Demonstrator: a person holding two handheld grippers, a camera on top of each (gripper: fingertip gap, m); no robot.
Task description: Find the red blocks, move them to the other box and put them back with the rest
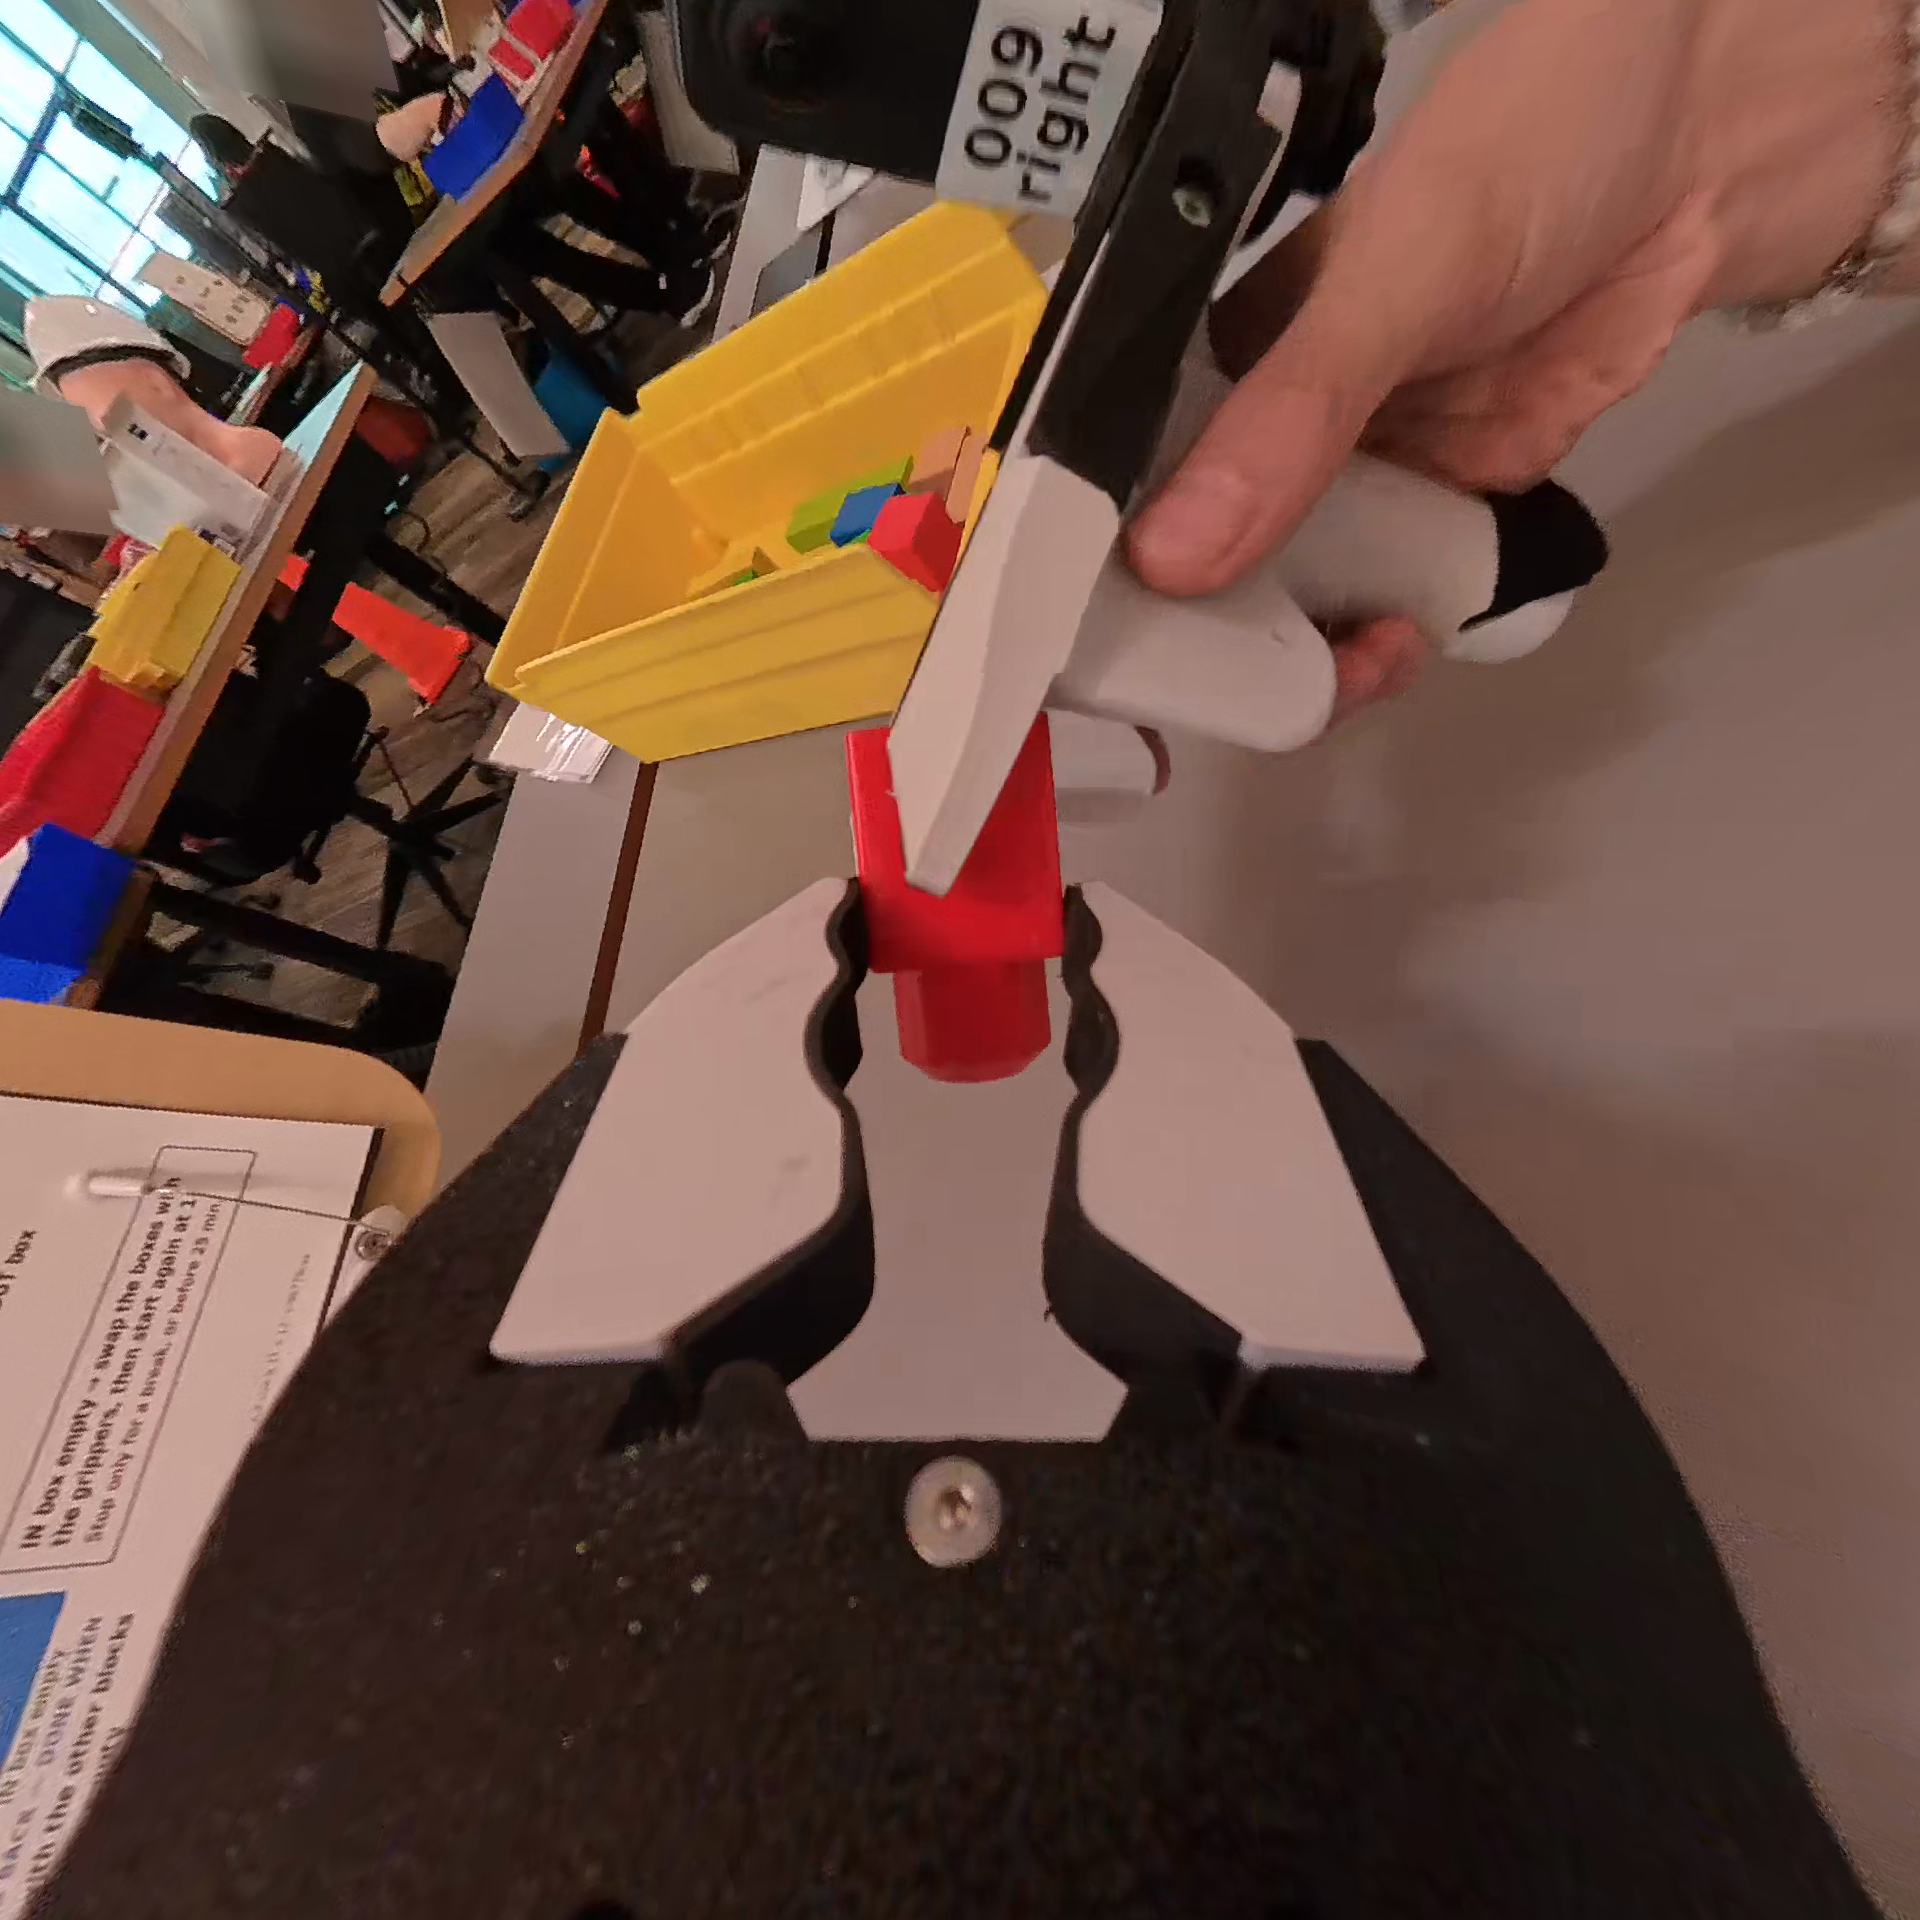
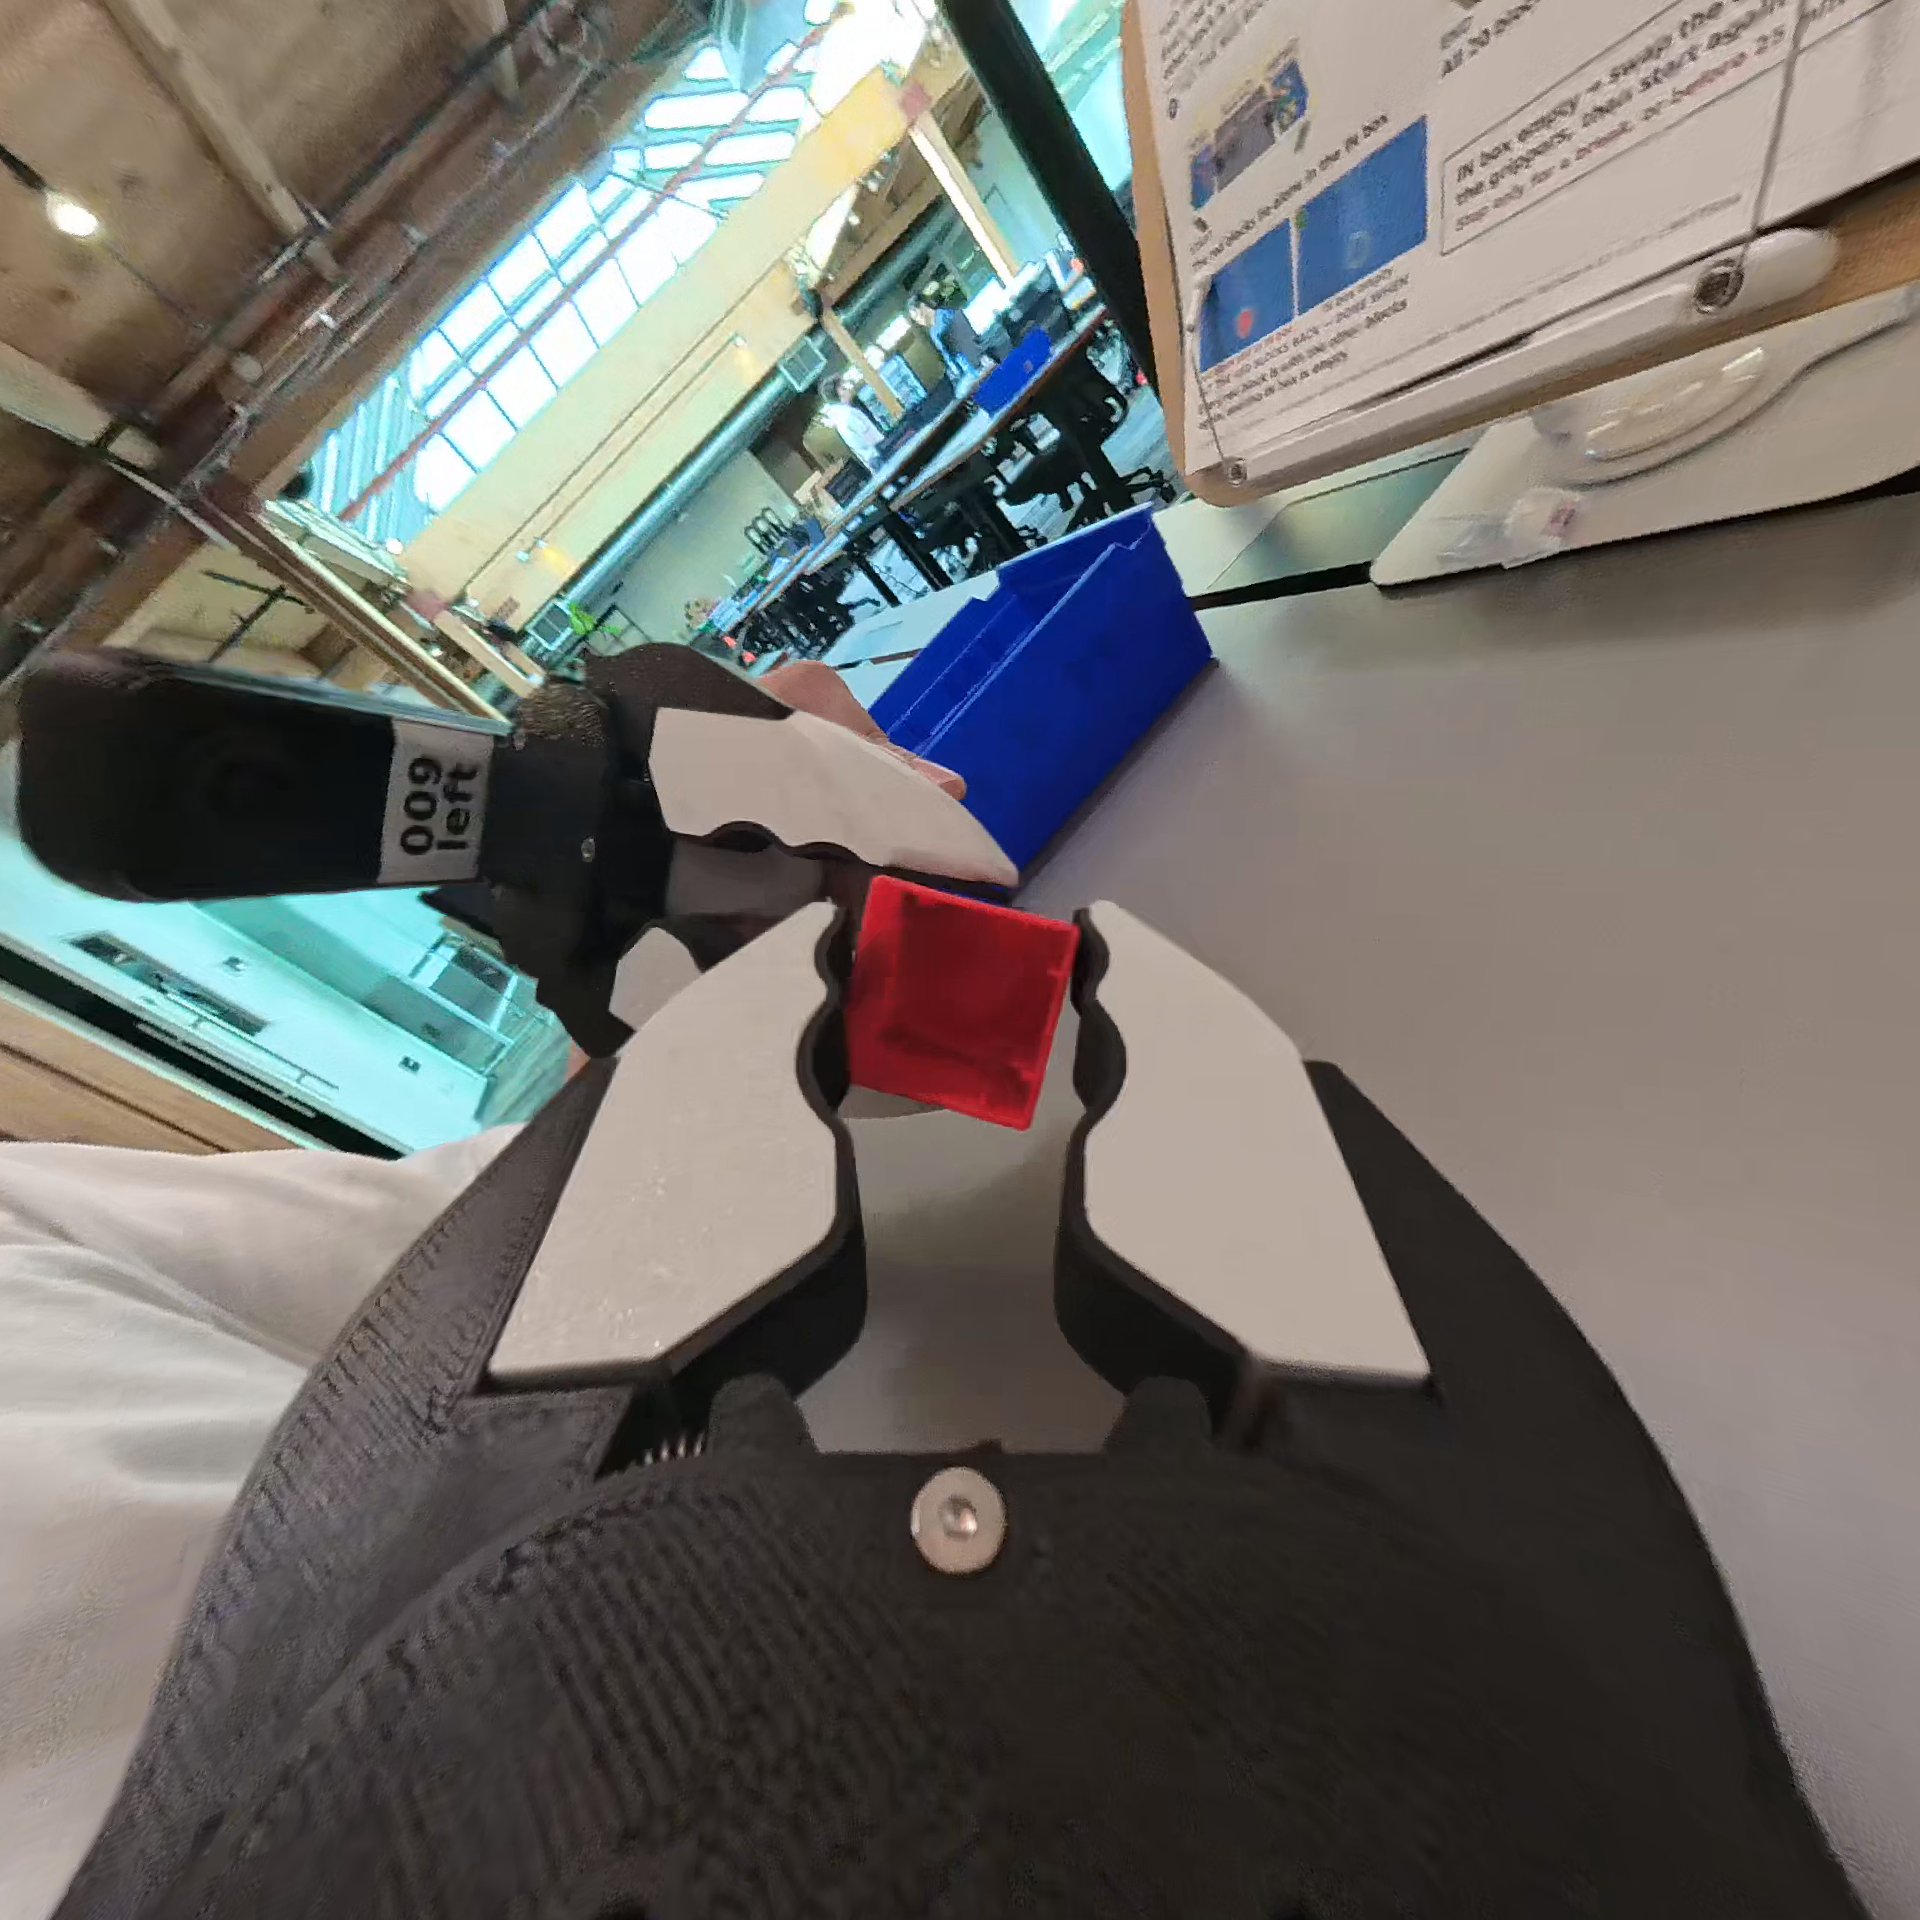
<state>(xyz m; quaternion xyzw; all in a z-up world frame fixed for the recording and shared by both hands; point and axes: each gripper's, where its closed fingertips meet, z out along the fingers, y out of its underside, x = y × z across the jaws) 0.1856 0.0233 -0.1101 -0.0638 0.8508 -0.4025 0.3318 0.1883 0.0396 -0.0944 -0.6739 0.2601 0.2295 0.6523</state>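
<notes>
Nearest in the left wrist view is my left gripper [image 1: 961, 914]. It is partly closed, and both dark pads press on the sides of a red block [image 1: 961, 935]. The block hangs in the air above the grey table [image 1: 1558, 1039]. From here it looks like a flat square piece with a round stub pointing back at the camera. The right gripper [image 1: 940, 831] comes down from above, held by a hand [image 1: 1455, 312], and one white finger [image 1: 987, 675] lies across the top of the block. Far behind sits a yellow box [image 1: 727, 665] with green, blue, red and tan blocks inside. Only this view shows that box. A paper sheet [image 1: 156, 1351] is near on the left.

In the right wrist view, my right gripper [image 2: 961, 935] is nearest. It is also partly closed, and its two pads squeeze the same red block [image 2: 961, 1008]. Here I see the other end: a square, hollow face with thin walls. The left gripper [image 2: 831, 883] reaches in from the left and holds the block's far part. Only this view shows a blue box [image 2: 1060, 707] on the table, far behind the block. I cannot see inside it.
</notes>
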